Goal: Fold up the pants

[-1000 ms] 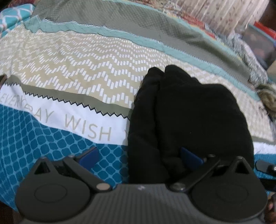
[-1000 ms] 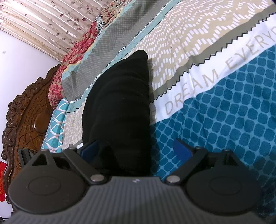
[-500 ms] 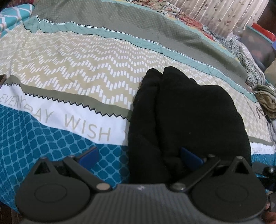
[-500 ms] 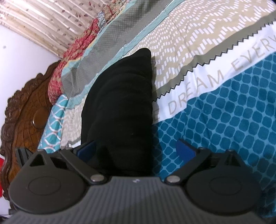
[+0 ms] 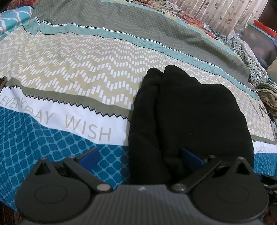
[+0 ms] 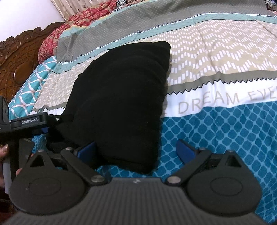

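Note:
The black pants [image 5: 187, 117] lie folded into a thick bundle on the patterned bedspread [image 5: 69, 72]. My left gripper [image 5: 140, 156] is open at the bundle's near edge, with its right finger against the cloth and its left finger over bare bedspread. In the right wrist view the same pants [image 6: 124, 93] lie flat as a dark block. My right gripper [image 6: 136, 148] is open at their near right corner, holding nothing. The left gripper's body [image 6: 29, 122] shows at the left of that view, beside the pants.
A carved wooden headboard [image 6: 19, 64] and a red floral pillow [image 6: 62, 34] stand beyond the pants. A crumpled olive cloth [image 5: 267, 98] lies at the bed's right side. Curtains [image 5: 216, 15] hang at the back.
The right wrist view has rolled level and pulled back a little, so the left gripper now shows in it. The left gripper has barely moved. Both stay open.

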Available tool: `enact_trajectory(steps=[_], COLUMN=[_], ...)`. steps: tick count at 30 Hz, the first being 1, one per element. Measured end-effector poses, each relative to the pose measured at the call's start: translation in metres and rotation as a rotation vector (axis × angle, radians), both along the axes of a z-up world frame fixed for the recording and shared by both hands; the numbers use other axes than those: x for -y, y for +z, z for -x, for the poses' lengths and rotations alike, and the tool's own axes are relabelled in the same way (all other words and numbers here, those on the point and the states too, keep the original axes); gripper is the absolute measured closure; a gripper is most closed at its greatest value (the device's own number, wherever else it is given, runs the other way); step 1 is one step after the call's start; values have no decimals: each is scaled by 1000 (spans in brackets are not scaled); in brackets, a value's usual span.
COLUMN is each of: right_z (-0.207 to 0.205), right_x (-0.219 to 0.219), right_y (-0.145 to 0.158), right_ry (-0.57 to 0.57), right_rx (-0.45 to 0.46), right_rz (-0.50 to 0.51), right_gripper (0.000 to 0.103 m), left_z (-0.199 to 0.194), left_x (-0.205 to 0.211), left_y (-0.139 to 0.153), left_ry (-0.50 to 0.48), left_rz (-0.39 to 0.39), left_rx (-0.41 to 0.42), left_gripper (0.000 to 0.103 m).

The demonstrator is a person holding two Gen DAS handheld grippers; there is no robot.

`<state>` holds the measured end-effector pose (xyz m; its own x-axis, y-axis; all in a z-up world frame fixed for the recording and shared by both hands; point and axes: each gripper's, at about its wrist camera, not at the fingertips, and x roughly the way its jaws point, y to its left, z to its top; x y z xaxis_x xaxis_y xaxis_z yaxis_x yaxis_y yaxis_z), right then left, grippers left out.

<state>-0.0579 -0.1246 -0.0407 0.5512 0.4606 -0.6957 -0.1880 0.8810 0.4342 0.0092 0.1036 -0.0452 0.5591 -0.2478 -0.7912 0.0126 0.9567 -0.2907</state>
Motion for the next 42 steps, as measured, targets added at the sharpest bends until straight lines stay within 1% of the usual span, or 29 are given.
enact_trajectory(steps=[6, 11, 18, 20, 21, 24, 25, 26, 29, 31, 33, 35, 38, 39, 41, 42], right_z=[2, 5, 6, 4, 3, 0, -1, -2, -6, -12, -22, -32, -45, -48, -55, -59], right_x=[-3, 0, 16, 20, 22, 28, 30, 32, 31, 32, 32, 34, 36, 36, 35, 37], right_y=[3, 11, 24, 26, 26, 24, 23, 24, 27, 30, 29, 26, 20, 18, 11, 7], right_ry=[-4, -12, -78, -98, -112, -148, -155, -158, -153, -148, -147, -148, -142, -141, -142, -144], right_rx=[1, 12, 54, 62, 57, 37, 30, 28, 41, 49, 52, 39, 10, -1, -42, -68], right_rz=[-5, -13, -46, -43, -45, -58, -64, -68, -56, -44, -52, -73, -127, -144, -184, -218], right_gripper=[4, 5, 6, 9, 10, 22, 29, 34, 35, 35, 35, 35, 35, 35, 30, 29], left_z=[-1, -3, -2, -4, -5, -8, -8, -7, -6, -10, -17, -26, -33, -33, -30, -29], left_x=[-1, -5, -6, -8, -10, -21, -28, -33, -45, -48, -47, -39, -27, -23, -16, -13], left_y=[-1, -3, -3, -3, -3, 2, 6, 10, 22, 26, 24, 16, -2, -5, -6, -7], left_ry=[2, 16, 31, 27, 28, 52, 68, 76, 82, 73, 52, 4, -12, -15, -38, -50], left_rz=[12, 37, 56, 65, 76, 146, 183, 210, 264, 294, 326, 359, 355, 357, 360, 370], left_rx=[4, 15, 21, 17, 11, -27, -29, -16, 37, 49, 26, -26, -114, -113, -103, -104], left_gripper=[0, 0, 0, 0, 0, 0, 0, 0, 0, 0, 0, 0, 0, 0, 1, 7])
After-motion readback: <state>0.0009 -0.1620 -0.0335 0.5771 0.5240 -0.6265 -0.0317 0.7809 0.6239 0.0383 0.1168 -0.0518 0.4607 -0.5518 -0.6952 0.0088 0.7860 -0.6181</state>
